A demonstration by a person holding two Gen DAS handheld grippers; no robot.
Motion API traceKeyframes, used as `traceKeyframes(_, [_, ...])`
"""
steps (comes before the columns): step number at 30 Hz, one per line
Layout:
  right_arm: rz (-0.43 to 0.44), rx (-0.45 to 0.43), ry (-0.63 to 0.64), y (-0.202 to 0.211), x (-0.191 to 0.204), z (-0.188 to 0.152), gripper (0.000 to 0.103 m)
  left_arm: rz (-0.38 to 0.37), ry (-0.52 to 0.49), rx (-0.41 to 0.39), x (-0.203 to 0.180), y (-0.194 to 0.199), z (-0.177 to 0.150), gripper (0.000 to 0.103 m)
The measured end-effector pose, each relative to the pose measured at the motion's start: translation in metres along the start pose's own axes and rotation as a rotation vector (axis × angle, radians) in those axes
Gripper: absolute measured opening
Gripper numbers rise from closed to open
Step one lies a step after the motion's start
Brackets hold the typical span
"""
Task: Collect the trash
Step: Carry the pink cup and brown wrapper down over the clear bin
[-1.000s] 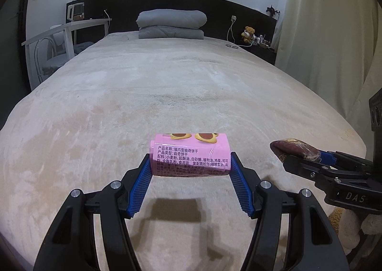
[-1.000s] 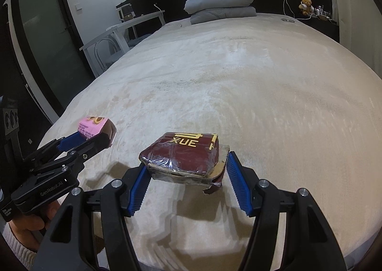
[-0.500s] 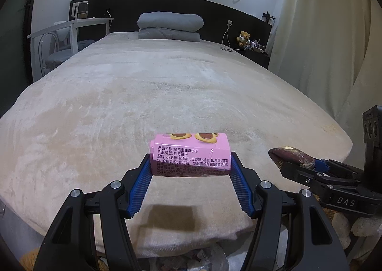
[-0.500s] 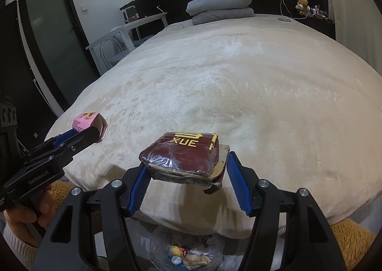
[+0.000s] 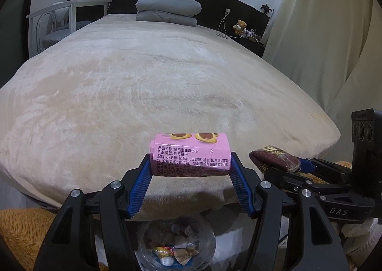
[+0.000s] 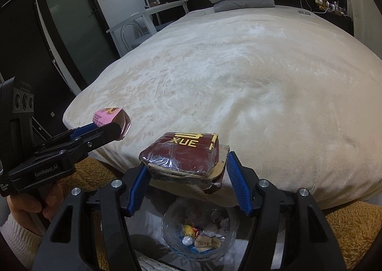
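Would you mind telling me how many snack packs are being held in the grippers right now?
2. The pink box sits in the left gripper; the maroon pack sits in the right gripper. More trash lies in the bin below.

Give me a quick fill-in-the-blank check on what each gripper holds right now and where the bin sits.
1. The left gripper holds a ____ box.
2. The right gripper is shut on a dark red pack lettered ____.
3. The clear trash bin stands on the floor at the foot of the ____.

Missing words: pink; XUE; bed
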State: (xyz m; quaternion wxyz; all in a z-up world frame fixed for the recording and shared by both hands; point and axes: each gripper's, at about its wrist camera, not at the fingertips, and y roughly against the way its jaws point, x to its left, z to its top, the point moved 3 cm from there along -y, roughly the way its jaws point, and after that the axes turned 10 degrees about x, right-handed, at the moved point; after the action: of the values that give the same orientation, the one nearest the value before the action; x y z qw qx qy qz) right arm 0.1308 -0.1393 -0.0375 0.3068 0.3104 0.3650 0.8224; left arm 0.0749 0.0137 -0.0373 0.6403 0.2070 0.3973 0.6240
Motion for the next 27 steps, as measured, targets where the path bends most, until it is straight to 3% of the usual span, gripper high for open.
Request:
traceKeyframes(8, [0.033,0.131,0.022,-0.023,0.009,-0.028,0.062,-0.006,0.006,0.107,0.002,-0.011,-0.028,0.062])
traceKeyframes(17, [0.044,0.296,0.007,-0.053,0.003,-0.05,0.062,-0.024,0.029,0.335,0.011,-0.049,-0.06,0.062])
traceKeyframes(20, [0.056,0.353,-0.026,-0.064,-0.003,-0.056,0.062,-0.014,0.07,0.404,0.021,-0.061,-0.067,0.062])
traceKeyframes(27, [0.091,0.468,-0.126,-0.086,-0.02,-0.066,0.062,-0.068,0.129,0.568,0.028,-0.089,-0.087,0.062])
